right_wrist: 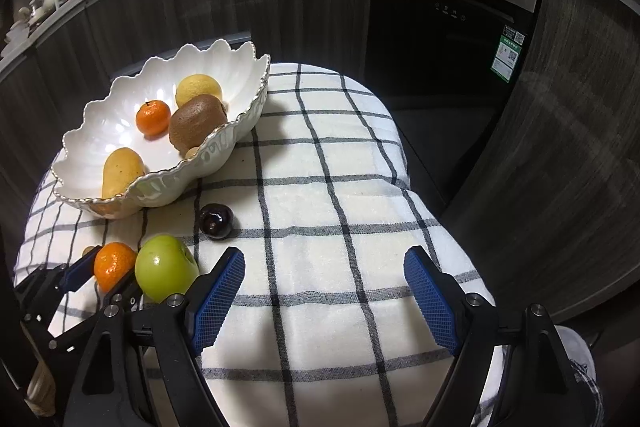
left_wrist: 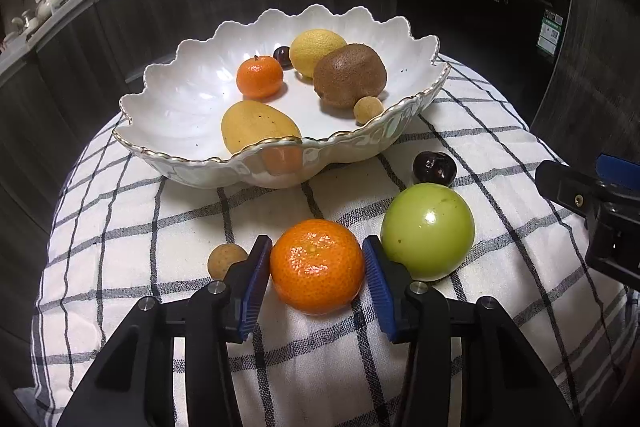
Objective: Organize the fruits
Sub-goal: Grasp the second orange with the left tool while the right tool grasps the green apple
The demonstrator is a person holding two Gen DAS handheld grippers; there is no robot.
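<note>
A white scalloped bowl [left_wrist: 168,115] holds a small tangerine [left_wrist: 259,77], a lemon [left_wrist: 314,49], a kiwi [left_wrist: 350,75], a mango [left_wrist: 256,125], a longan [left_wrist: 368,109] and a dark cherry [left_wrist: 283,55]. On the checked cloth, a tangerine [left_wrist: 317,265] lies between the blue pads of my left gripper [left_wrist: 317,259], which touch it on both sides. A green apple [left_wrist: 427,235], a dark plum [left_wrist: 434,167] and a longan [left_wrist: 225,259] lie beside it. My right gripper [right_wrist: 324,259] is open and empty over bare cloth, right of the apple [right_wrist: 165,267] and plum [right_wrist: 216,221].
The cloth [right_wrist: 320,187] covers a small rounded table with edges falling off on all sides. Dark cabinets and a built-in appliance [right_wrist: 452,27] stand behind. The right gripper's body shows at the right edge of the left wrist view [left_wrist: 592,203].
</note>
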